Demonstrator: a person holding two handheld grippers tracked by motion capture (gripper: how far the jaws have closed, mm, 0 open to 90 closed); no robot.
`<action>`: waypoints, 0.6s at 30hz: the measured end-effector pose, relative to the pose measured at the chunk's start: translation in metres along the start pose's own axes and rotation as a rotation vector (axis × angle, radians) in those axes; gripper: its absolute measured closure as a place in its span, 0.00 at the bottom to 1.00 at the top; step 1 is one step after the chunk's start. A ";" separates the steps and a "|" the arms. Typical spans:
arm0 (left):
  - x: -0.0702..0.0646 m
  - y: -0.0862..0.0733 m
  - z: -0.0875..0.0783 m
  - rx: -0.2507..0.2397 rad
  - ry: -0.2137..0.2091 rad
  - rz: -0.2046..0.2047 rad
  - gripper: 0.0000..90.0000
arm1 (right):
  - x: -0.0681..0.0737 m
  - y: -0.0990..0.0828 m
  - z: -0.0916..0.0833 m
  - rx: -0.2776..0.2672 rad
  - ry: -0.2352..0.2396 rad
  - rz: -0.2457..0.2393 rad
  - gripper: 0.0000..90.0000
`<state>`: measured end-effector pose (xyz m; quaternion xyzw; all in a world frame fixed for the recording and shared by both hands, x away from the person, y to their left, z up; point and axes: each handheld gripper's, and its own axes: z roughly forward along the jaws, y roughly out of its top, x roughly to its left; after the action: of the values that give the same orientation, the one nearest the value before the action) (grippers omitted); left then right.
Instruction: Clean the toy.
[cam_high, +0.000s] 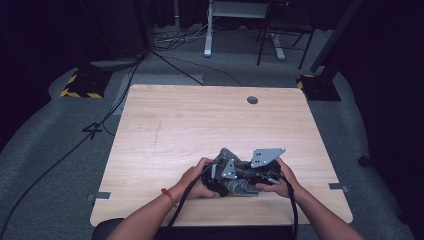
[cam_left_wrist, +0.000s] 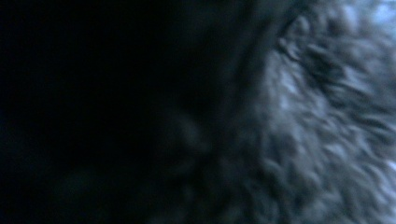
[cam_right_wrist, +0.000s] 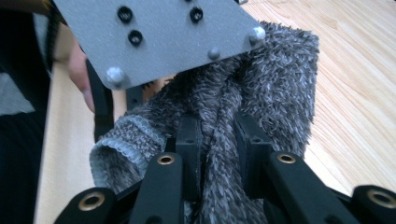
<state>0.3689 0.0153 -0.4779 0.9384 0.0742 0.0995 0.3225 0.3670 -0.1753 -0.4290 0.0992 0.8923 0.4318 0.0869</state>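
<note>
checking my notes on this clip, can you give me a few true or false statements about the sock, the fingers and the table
1. A grey fuzzy sock is pinched between the right gripper fingers. True.
2. The sock is bright red. False: it is grey, with a ribbed cuff.
3. The left gripper and the right gripper sit close together at the sock. True.
4. The table has a glass top. False: it is light wood.
5. The sock lies at the table's far edge. False: it is near the person's edge.
</note>
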 end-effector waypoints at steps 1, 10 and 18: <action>0.001 -0.001 -0.001 -0.004 -0.005 -0.002 0.38 | 0.000 0.000 0.000 0.005 -0.011 -0.006 0.83; 0.003 -0.003 -0.008 -0.014 0.000 -0.006 0.38 | -0.017 -0.014 -0.014 0.006 -0.092 0.045 0.83; 0.005 -0.004 -0.028 -0.084 0.008 -0.015 0.38 | -0.030 -0.040 -0.024 0.026 -0.116 0.123 0.83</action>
<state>0.3669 0.0360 -0.4577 0.9231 0.0782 0.1039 0.3620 0.3861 -0.2253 -0.4437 0.1799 0.8835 0.4181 0.1105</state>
